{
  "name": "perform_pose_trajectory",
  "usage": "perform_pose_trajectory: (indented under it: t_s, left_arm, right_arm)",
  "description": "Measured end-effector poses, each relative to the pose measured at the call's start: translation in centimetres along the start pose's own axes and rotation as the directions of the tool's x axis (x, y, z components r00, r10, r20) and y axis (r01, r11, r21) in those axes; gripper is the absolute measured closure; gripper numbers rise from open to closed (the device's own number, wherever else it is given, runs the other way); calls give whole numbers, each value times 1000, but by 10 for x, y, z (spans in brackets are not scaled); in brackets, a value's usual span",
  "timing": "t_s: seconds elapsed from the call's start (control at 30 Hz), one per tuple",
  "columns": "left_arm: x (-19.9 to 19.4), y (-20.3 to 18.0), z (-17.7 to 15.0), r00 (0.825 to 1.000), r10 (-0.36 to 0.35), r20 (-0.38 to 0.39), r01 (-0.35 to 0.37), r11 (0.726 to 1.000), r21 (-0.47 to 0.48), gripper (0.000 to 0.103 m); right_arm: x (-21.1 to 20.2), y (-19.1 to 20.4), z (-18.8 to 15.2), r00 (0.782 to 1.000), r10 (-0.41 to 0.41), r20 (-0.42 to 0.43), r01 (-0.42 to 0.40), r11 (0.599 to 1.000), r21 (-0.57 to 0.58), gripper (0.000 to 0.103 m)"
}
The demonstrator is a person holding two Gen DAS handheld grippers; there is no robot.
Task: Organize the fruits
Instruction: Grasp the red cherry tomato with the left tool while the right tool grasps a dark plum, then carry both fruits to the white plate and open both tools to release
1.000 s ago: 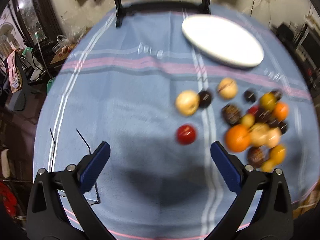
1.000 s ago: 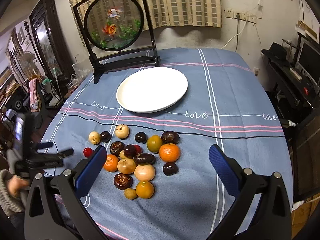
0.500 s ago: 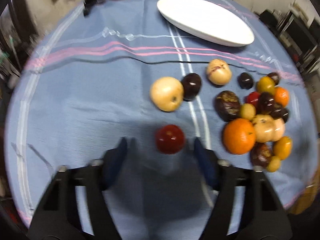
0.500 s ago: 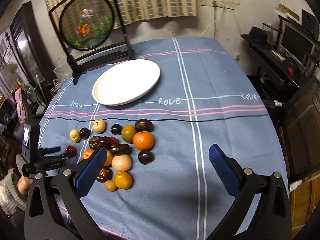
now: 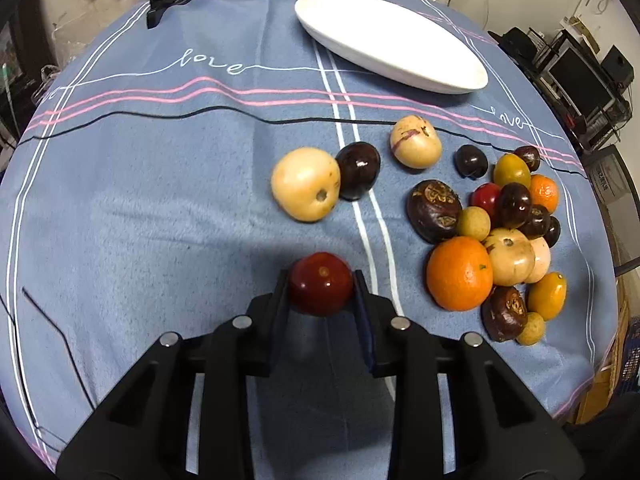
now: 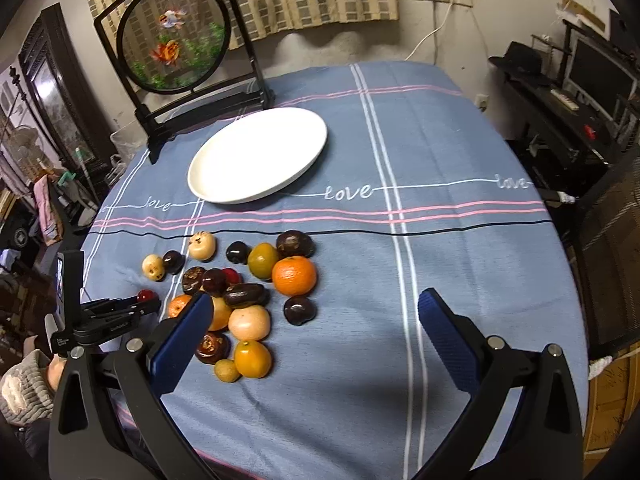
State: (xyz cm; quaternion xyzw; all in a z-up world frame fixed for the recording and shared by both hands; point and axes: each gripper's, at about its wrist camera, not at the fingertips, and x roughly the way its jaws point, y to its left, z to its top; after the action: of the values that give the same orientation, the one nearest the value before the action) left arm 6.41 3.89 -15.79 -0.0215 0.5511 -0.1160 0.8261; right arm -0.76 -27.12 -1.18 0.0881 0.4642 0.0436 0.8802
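Note:
My left gripper [image 5: 321,280] is shut on a small red fruit [image 5: 320,283] on the blue tablecloth; in the right wrist view the left gripper [image 6: 148,300] shows at the left with the red fruit [image 6: 145,294] between its tips. Several fruits lie in a pile [image 5: 492,240] to its right: oranges, dark plums, pale yellow fruits. The pile also shows in the right wrist view [image 6: 240,292]. An empty white plate [image 5: 392,60] sits at the far side, also seen in the right wrist view [image 6: 258,154]. My right gripper [image 6: 312,320] is open and empty, above the table near the pile.
A framed round goldfish screen [image 6: 176,40] stands behind the plate. A pale fruit [image 5: 306,184] and a dark plum [image 5: 357,170] lie just ahead of the left gripper. The table's right edge [image 6: 568,280] borders a desk with electronics.
My left gripper moved forward and down and closed on the red fruit. My right gripper stayed open while its view shifted closer to the pile.

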Motion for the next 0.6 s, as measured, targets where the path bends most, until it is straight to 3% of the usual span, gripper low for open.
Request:
perform_pose_trajectory:
  t_s: [0.1, 0.2, 0.27, 0.33, 0.47, 0.6]
  left_arm:
    - [-21, 7, -8, 1000, 8, 28, -7, 1000, -16, 73]
    - [-41, 9, -12, 998, 11, 59, -9, 1000, -30, 73]
    - [-53, 11, -14, 997, 13, 78, -9, 999, -43, 73]
    - [-65, 14, -20, 996, 16, 92, -11, 998, -58, 73]
    - [-81, 19, -30, 994, 34, 104, -24, 995, -92, 73]
    - [-86, 23, -33, 993, 51, 103, -38, 992, -122, 73]
  right_arm:
    - [18, -1, 0, 1000, 16, -4, -16, 998, -66, 1]
    - [54, -2, -8, 995, 40, -90, -49, 994, -102, 4]
    - [74, -2, -16, 987, 69, -143, -84, 992, -99, 15]
    - [87, 1, -21, 983, 64, -169, -85, 989, -122, 19]
    - [112, 1, -24, 978, 63, -201, -93, 985, -144, 44]
    - [126, 5, -30, 973, 63, -221, -102, 980, -173, 54]
